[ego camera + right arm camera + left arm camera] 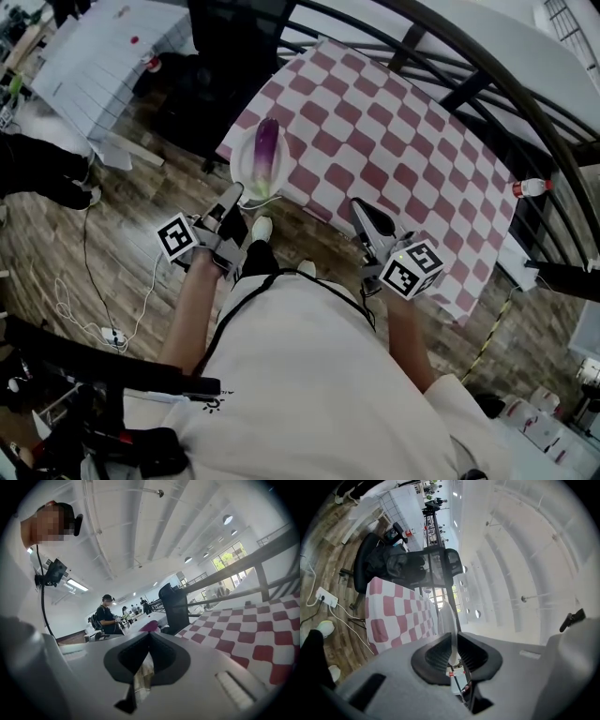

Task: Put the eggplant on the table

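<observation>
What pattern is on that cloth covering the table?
Dark red and white checks. The tablecloth shows best in the head view.

Glossy eggplant [267, 150]; cloth table cover [403, 141]

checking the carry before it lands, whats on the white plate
One purple eggplant lies lengthwise on the plate, whose near rim the left gripper clamps. The eggplant covers the plate's middle, so anything beneath it cannot be seen.
</observation>
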Demonstrator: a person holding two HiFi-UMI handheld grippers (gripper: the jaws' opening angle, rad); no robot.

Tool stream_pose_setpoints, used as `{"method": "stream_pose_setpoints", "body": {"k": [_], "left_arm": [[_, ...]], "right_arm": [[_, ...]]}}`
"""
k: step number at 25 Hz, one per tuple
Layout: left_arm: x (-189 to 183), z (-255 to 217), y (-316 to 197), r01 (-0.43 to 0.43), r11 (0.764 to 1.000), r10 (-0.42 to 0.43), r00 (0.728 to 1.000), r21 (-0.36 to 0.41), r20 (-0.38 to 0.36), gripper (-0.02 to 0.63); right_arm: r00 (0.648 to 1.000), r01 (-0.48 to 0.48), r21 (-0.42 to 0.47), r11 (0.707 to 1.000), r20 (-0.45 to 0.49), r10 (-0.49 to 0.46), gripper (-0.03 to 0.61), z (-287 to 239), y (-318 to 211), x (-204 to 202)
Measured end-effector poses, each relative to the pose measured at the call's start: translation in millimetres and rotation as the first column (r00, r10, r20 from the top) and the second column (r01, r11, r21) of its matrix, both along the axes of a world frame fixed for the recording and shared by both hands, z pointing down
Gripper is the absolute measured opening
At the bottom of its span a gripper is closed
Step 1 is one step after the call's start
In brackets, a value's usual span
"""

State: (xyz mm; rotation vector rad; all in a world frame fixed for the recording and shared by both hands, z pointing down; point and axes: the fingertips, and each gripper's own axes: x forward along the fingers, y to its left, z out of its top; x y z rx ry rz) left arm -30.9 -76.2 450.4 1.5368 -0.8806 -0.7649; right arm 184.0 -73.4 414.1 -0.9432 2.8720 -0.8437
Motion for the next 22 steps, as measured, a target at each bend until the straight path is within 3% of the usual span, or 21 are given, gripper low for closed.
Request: {"method": "stream_pose_setpoints", "body": {"k": [9,22], "left_arm": [[-29,13,-41,-0.092,0.996,0.092,0.996,-0.010,0.012,0.044],[-72,33,-95,-0.182,0.983,0.183,0.983,0.018,-0.028,0.043]], "right_arm": [[1.000,-0.027,-0.007,1.000,-0.011,0.026,0.008,1,-36,-44],[0.997,-0.053,-0.025,0.998,-0.057,0.051,0.008,13,-91,-101]]}}
